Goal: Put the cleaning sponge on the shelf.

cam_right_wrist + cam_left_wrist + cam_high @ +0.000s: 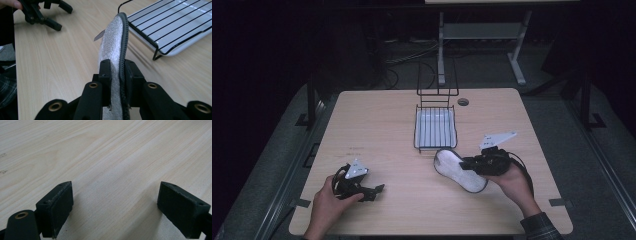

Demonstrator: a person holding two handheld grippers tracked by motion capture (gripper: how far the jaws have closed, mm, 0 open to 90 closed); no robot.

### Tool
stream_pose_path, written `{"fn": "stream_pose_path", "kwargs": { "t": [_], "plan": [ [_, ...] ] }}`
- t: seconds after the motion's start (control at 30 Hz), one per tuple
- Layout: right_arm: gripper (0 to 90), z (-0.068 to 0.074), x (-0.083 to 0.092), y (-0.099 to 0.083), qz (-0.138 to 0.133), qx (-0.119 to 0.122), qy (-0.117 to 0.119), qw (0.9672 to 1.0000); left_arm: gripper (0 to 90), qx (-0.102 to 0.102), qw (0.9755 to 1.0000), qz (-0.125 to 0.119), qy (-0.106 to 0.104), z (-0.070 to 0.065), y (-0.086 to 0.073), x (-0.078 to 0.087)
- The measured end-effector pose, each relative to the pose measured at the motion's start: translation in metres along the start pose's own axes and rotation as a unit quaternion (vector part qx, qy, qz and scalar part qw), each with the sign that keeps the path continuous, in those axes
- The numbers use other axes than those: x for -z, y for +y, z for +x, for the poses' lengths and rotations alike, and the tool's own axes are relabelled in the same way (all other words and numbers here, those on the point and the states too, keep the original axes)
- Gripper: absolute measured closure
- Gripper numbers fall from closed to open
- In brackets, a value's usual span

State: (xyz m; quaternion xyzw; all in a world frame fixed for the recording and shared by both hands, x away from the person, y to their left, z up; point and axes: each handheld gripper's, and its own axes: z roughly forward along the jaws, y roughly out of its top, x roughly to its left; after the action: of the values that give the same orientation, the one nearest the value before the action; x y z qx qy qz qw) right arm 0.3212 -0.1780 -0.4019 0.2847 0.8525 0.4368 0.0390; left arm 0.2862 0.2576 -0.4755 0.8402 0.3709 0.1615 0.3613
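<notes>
Two grippers: right gripper [117, 72] fingers clamped on insole [112, 45] edge; left gripper [115, 207] fingers wide apart, empty, over counter [105, 157].

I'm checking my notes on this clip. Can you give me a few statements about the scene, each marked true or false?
1. The right tongs are shut on the grey fleecy oval insole with dark edging. True.
2. The left tongs hold the insole. False: their jaws stand open over bare tabletop.
3. The black wire rack with a white tray lies beyond the insole. True.
4. The insole sits in the rack. False: it is outside, in front of it.
</notes>
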Motion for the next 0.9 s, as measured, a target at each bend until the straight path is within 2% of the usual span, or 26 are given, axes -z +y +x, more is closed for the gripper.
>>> {"fn": "stream_pose_path", "kwargs": {
  "t": [0.47,0.9],
  "plan": [
    [77.2,-0.014,0.008,0.017,-0.031,-0.011,-0.014,0.9994,12.6,-0.001,1.0,-0.001,0.0,0.0,0.0,0.0],
    [77.2,-0.025,0.009,0.033,-0.053,-0.016,-0.027,0.9981,12.7,-0.001,1.0,0.0,0.0,0.0,0.0,0.0]
  ]
}}
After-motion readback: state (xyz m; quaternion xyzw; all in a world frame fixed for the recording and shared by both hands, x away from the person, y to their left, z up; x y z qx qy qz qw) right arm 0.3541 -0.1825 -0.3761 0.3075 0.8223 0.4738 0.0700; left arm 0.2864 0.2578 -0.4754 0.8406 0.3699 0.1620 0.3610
